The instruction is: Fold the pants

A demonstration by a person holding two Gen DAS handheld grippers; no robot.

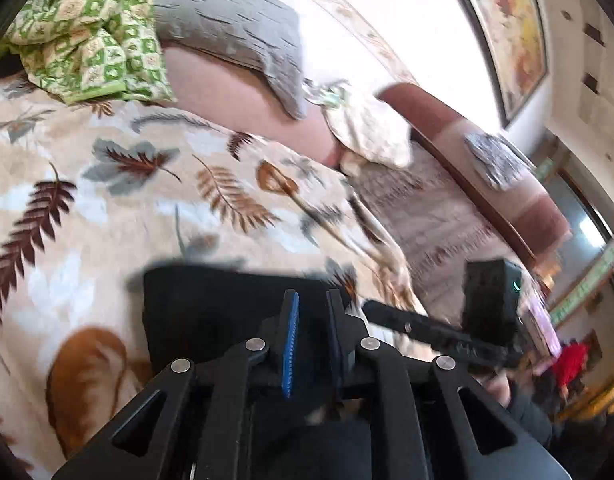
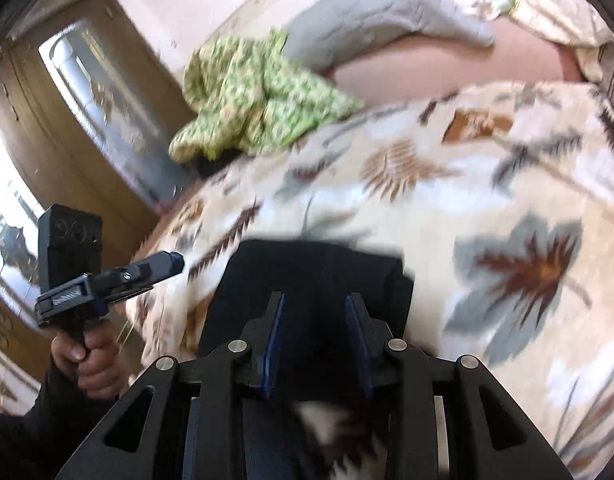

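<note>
The black pants (image 1: 211,312) lie folded into a compact block on the leaf-patterned bedspread (image 1: 107,208). In the right wrist view the pants (image 2: 315,276) sit just beyond the fingers. My left gripper (image 1: 311,300) is open and empty, above the near edge of the pants. My right gripper (image 2: 315,304) is open and empty, over the pants' near edge. Each gripper shows in the other's view: the right one (image 1: 403,320) at the right, the left one (image 2: 147,270) at the left, held by a hand.
A green patterned cloth (image 1: 91,32) and a grey pillow (image 1: 235,36) lie at the head of the bed. A pink bolster (image 1: 243,100) lies under the pillow. A wooden door (image 2: 87,128) stands beside the bed. The bed's edge drops off at the right (image 1: 391,248).
</note>
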